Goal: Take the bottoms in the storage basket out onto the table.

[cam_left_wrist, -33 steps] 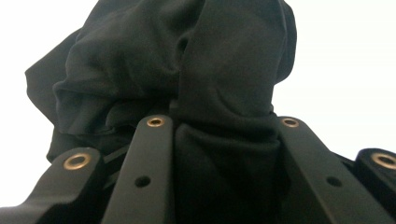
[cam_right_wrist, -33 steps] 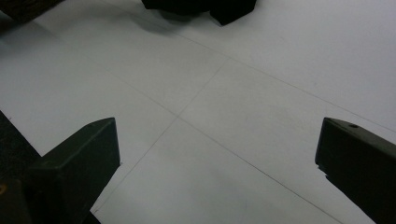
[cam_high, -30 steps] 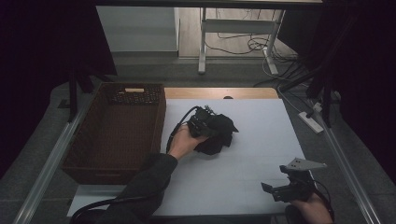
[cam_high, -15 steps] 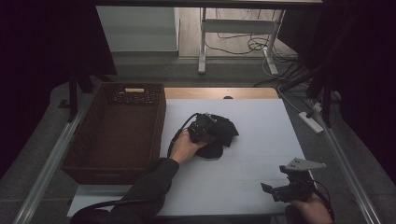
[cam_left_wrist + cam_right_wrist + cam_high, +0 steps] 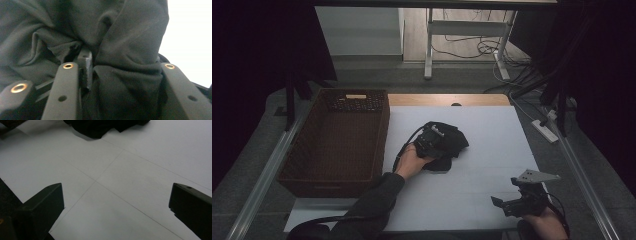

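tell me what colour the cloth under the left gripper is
Plain black, no pattern. The cloth shows best in the left gripper view, bunched in folds.

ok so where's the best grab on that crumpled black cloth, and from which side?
Probably the raised fold at the near-left of the black cloth, coming down from above on the basket side. It lies bunched on the white table, so ridges stand up. The left gripper, jaws just opening, already has a fold between them.

Dim room: grey carpeted floor [image 5: 362, 70], white metal desk frame [image 5: 464, 35] behind white worktop [image 5: 492, 145], black cables [image 5: 484, 47] trailing.
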Tool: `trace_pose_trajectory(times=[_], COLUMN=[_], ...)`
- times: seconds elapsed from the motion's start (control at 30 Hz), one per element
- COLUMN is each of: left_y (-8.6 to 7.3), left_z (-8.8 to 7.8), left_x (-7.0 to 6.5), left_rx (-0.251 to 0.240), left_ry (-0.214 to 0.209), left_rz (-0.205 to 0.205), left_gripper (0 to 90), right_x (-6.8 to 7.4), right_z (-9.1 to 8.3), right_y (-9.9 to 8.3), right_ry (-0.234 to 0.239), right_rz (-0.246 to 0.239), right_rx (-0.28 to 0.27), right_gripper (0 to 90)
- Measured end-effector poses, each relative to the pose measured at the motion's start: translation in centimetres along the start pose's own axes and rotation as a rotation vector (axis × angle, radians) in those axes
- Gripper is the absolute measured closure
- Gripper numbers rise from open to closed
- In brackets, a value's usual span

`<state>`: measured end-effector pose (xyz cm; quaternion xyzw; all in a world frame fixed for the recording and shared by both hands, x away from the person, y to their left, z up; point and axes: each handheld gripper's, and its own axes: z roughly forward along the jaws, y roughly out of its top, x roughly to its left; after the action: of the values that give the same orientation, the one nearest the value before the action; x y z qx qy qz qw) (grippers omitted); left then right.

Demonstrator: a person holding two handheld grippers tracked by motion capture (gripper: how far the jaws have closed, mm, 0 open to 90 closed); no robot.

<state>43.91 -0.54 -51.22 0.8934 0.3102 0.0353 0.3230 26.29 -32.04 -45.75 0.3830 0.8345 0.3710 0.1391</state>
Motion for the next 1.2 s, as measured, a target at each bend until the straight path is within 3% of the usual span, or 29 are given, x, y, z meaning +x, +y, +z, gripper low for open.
trace_pose_trajectory(times=[0.5,0.7,0.93,1.2], left_y=[0.9,1.1,1.2,1.3], left_z=[-1.0,-1.6,-1.8,-2.6], left_x=[-0.3,-0.2,-0.3,-0.4], left_rx=[-0.003,-0.044,-0.045,-0.099], left_ry=[0.026,-0.009,-0.030,-0.078], left_rz=[-0.005,-0.035,-0.030,-0.040], left_gripper=[25.3,17.2,7.7,0.0], right_x=[0.0,0.0,0.0,0.0], right_z=[0.0,0.0,0.0,0.0], right_y=[0.0,0.0,0.0,0.0], right_ry=[-0.001,-0.002,-0.002,-0.002], right_rz=[-0.002,-0.002,-0.002,-0.001], right_rx=[0.001,0.002,0.002,0.002], right_gripper=[0.3,0.3,0.3,0.3])
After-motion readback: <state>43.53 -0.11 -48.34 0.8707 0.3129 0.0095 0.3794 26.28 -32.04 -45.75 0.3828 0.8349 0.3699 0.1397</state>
